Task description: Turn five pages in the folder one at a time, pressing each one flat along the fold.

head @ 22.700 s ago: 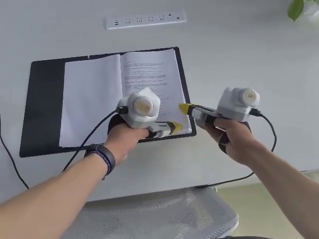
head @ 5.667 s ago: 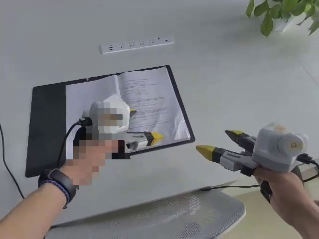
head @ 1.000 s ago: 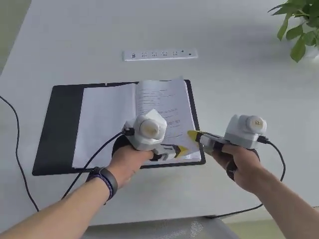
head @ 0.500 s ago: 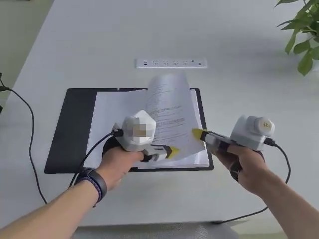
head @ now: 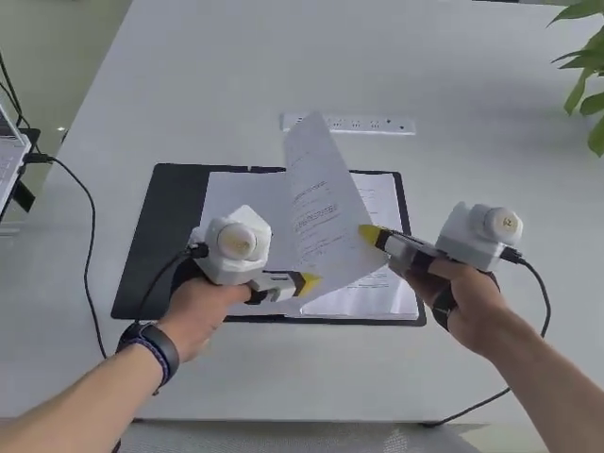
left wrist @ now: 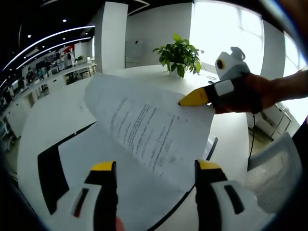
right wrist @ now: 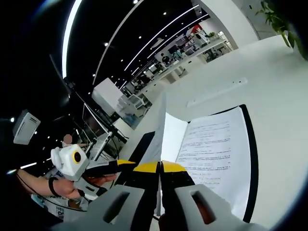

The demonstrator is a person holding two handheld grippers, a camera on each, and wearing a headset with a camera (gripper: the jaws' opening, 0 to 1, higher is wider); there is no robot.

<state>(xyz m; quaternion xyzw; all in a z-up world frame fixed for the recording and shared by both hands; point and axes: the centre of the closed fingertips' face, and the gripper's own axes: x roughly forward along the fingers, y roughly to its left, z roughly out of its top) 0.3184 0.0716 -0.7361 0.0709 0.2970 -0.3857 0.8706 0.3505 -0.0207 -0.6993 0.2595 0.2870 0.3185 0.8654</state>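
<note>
While the right gripper (head: 370, 233) pinches the page (head: 316, 203), steeper than 0.5 s ago, the left gripper (head: 304, 282) gapes wide at 6 o'clock of the folder (head: 165, 226).

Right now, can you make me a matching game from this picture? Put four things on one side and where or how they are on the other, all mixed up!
Things:
1. right gripper
2. left gripper
3. power strip
4. folder

Places or states:
A. lying open on the table
B. jaws apart, holding nothing
C. shut on the lifted page
D. white, beyond the folder's far edge

Pairs: 1-C, 2-B, 3-D, 4-A
</note>
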